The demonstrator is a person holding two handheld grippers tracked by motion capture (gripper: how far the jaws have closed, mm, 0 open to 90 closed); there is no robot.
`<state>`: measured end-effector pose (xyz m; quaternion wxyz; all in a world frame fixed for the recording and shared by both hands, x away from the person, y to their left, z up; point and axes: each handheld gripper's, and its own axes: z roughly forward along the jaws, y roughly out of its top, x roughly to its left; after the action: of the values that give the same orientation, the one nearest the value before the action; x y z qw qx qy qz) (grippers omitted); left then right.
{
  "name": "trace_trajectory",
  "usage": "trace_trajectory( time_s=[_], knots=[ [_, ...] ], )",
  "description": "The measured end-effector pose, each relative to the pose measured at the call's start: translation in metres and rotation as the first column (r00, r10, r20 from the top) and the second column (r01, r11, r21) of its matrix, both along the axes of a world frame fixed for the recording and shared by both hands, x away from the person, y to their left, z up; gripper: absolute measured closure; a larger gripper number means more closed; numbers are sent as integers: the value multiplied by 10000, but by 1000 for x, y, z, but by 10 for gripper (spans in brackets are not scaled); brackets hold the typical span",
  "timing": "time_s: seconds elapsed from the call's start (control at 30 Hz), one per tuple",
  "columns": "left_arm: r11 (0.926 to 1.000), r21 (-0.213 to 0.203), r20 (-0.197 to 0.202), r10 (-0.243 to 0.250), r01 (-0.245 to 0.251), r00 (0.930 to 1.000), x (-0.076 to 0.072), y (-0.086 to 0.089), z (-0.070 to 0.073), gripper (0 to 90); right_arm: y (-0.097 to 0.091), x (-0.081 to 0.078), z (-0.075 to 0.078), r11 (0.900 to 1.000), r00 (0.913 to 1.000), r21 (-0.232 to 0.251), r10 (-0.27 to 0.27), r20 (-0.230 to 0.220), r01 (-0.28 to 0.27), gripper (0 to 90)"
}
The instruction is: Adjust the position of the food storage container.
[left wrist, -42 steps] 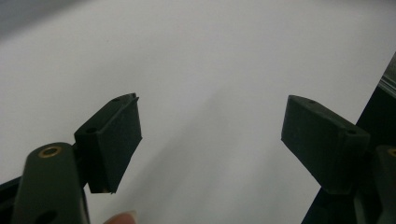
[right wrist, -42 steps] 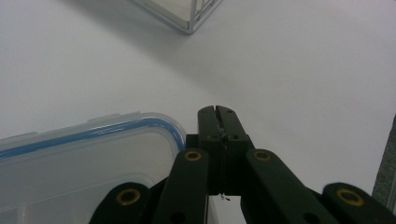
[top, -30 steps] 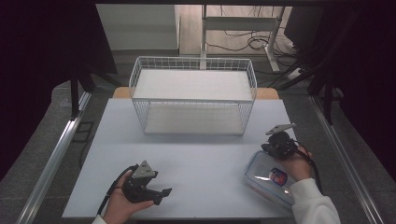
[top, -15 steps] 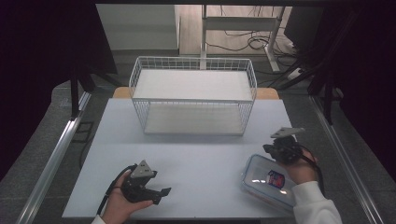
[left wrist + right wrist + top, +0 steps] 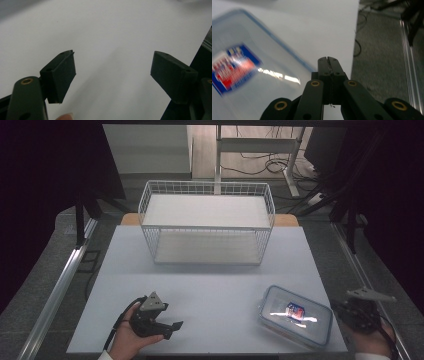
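Your left gripper rests near the front of the white surface, jaws wide apart and empty. Your right gripper, jaws pressed together, hangs just beside the lidded box, off the surface's right edge.

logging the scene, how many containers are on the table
2. A white wire basket stands at the far middle of the table. A clear lidded box with blue trim lies at the near right, beside the right gripper. Nothing seems hidden.
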<state>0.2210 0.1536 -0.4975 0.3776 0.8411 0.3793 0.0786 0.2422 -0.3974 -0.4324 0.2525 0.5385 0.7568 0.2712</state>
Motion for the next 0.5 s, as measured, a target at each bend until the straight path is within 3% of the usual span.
trace_trajectory(
  time_s=[0.13,0.2,0.33,0.5],
  knots=[
    [10000,68,68,-8,8,10000,-1,-2,1,196,-9,-16,-14,9991,9980,-259,-356,-513,343,889],
    [10000,83,63,6,-6,10000,-1,-2,0,196,-8,-21,-23,9990,9944,-295,-356,-991,328,889],
    [10000,82,51,38,-38,10000,-1,-2,0,196,-4,-22,-27,9977,9888,-626,-365,-1448,277,889],
    [10000,67,50,53,-54,10000,0,-2,0,196,-2,-23,-31,9987,9835,-479,-281,-1789,198,889]
  ],
)
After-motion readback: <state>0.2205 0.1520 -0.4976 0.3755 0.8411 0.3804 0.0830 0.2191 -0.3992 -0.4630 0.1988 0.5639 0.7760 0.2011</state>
